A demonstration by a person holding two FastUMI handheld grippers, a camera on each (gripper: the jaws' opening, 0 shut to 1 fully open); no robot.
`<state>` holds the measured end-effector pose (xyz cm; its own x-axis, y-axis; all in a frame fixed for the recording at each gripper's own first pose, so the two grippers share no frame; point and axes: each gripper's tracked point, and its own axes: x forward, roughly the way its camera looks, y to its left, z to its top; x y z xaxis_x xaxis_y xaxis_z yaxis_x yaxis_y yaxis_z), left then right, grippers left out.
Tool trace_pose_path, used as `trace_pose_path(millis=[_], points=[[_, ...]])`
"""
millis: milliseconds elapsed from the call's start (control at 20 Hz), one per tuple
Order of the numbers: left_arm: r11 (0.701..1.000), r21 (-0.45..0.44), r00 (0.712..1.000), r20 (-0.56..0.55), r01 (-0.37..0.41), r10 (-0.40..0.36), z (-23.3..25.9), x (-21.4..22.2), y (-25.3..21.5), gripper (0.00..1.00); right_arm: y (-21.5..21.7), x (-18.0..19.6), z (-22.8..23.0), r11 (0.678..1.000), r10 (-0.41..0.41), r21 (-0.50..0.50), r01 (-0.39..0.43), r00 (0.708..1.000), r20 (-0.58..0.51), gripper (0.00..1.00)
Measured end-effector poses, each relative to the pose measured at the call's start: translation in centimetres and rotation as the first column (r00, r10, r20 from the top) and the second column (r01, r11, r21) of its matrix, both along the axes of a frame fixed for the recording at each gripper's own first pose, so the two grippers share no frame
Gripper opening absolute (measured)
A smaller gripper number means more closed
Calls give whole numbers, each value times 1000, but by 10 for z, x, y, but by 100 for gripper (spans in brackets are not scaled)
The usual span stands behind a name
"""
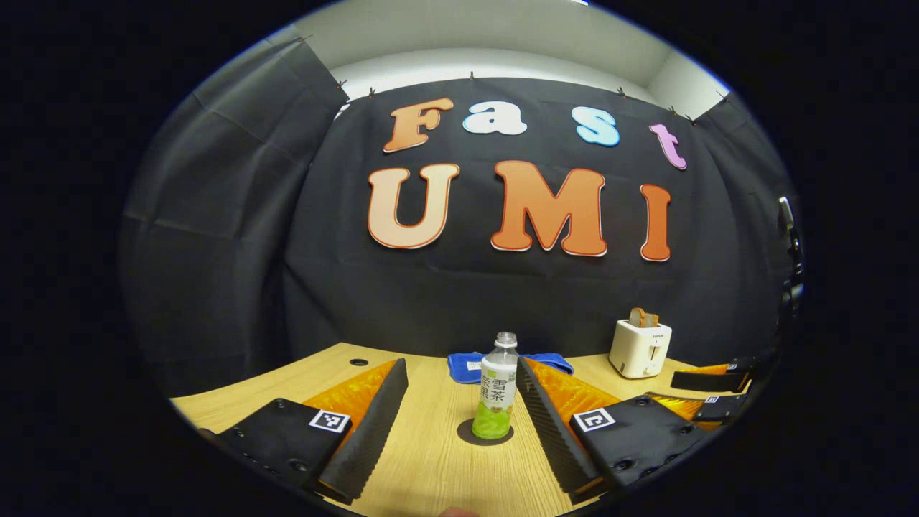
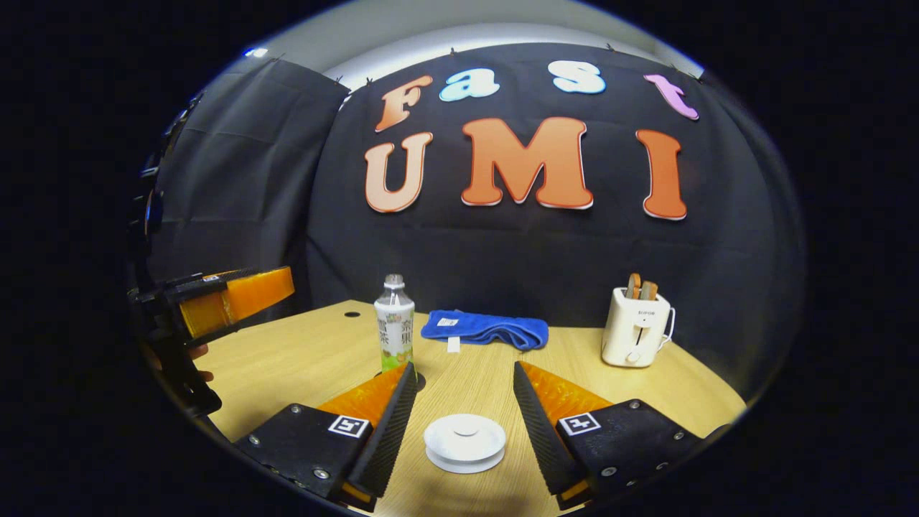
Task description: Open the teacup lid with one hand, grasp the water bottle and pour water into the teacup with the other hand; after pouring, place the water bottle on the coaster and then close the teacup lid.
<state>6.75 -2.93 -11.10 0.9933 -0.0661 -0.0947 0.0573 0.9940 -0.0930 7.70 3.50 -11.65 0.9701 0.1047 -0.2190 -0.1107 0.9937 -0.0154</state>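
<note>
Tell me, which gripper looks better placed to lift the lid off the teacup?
The right gripper, probably. In its own view the lidded teacup sits on the table between its open fingers. The left gripper instead faces the water bottle, standing on the coaster, so it suits pouring.

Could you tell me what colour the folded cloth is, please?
The cloth is blue, clearest in the right gripper view.

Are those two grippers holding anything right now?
No. The left gripper is open around the water bottle without touching; the right gripper is open over the teacup lid.
</note>
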Motion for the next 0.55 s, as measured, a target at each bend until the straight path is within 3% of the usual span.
trace_pose_path(millis=[350,550], points=[[999,-38,995,97,5,-1,66,-31,14,97,-2,-28,67,1000,-20,-9,21,993,118,81],[1000,13,990,139,-11,9,92,-49,24,97,1,-40,90,1000,0,19,-3,986,166,81]])
